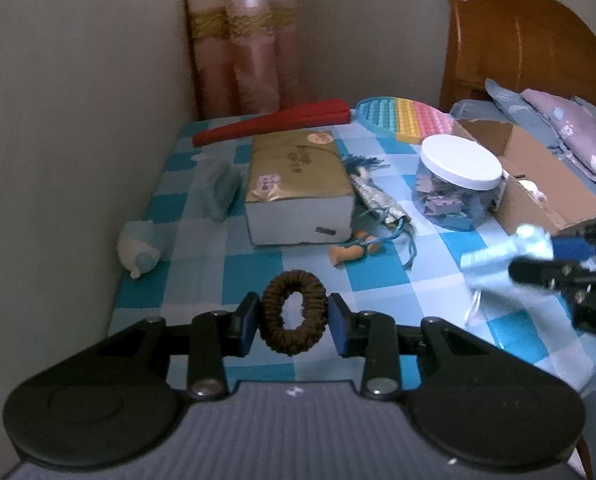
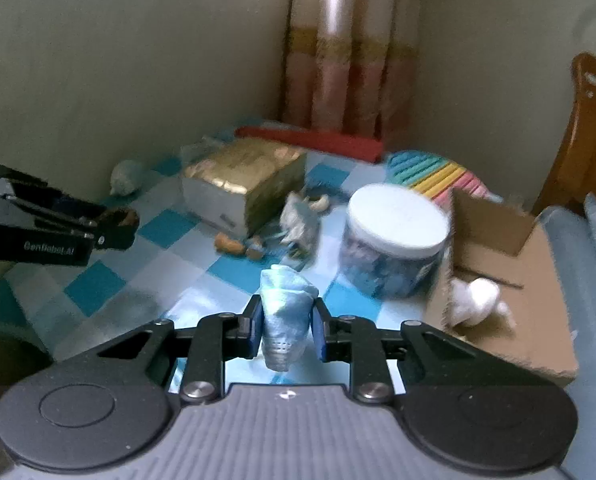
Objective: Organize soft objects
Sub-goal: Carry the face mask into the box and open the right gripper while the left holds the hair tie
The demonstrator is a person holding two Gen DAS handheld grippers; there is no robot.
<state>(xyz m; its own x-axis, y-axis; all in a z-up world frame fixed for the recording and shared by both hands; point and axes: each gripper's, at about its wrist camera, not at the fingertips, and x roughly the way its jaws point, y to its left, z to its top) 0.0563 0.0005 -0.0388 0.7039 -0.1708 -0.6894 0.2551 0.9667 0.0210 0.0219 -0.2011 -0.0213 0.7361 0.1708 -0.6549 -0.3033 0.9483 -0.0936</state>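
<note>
My left gripper (image 1: pixel 294 318) is shut on a brown hair scrunchie (image 1: pixel 294 312) and holds it above the blue checked cloth (image 1: pixel 238 272). It also shows at the left of the right wrist view (image 2: pixel 118 222). My right gripper (image 2: pixel 284 326) is shut on a crumpled light blue face mask (image 2: pixel 284 312); it shows blurred at the right of the left wrist view (image 1: pixel 533 256). An open cardboard box (image 2: pixel 537 276) at the right holds a white soft toy (image 2: pixel 477 300). A small doll (image 1: pixel 371 196) lies beside a gold box (image 1: pixel 294 184).
A clear jar with a white lid (image 1: pixel 457 180), a rainbow pop toy (image 1: pixel 401 118), a red folded fan (image 1: pixel 270 122), a grey-blue folded item (image 1: pixel 218 188) and a pale plush (image 1: pixel 142 244) lie on the cloth. A wall is at left, a curtain behind, a wooden headboard (image 1: pixel 517 40) and pillows at right.
</note>
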